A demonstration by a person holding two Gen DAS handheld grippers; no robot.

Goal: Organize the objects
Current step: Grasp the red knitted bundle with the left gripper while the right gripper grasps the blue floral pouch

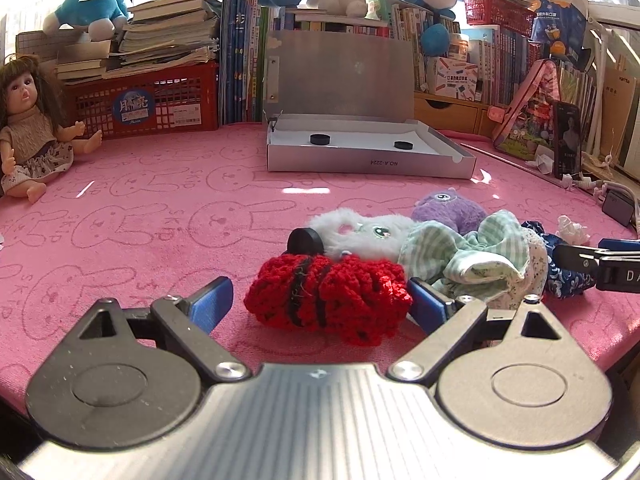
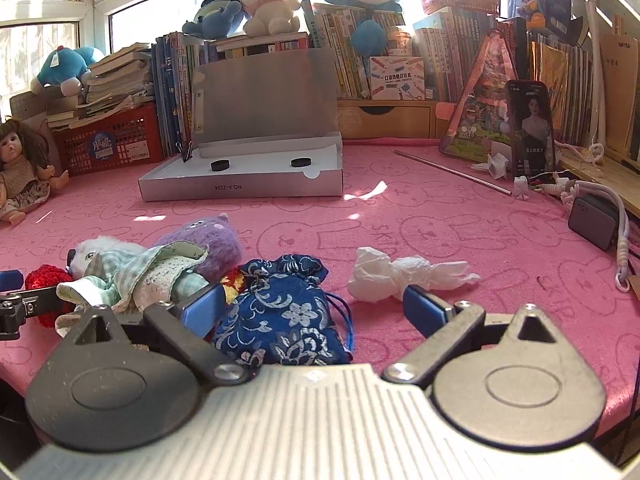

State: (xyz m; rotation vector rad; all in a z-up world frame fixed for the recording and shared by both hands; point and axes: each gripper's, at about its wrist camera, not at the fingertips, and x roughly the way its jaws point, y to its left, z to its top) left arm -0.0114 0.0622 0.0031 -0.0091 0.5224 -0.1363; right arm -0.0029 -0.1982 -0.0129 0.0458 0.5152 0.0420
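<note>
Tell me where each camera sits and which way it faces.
Left wrist: on the left tool, facing the red crocheted pouch between its open fingers; right tool at the edge.
Right wrist: on the right tool, facing the blue floral drawstring pouch; left tool at the edge.
Shared: open silver cardboard box on the pink cloth.

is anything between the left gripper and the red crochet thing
Nothing visible. The red crocheted pouch with black stripes lies between the open fingers of the left gripper, with only bare pink cloth around it.
</note>
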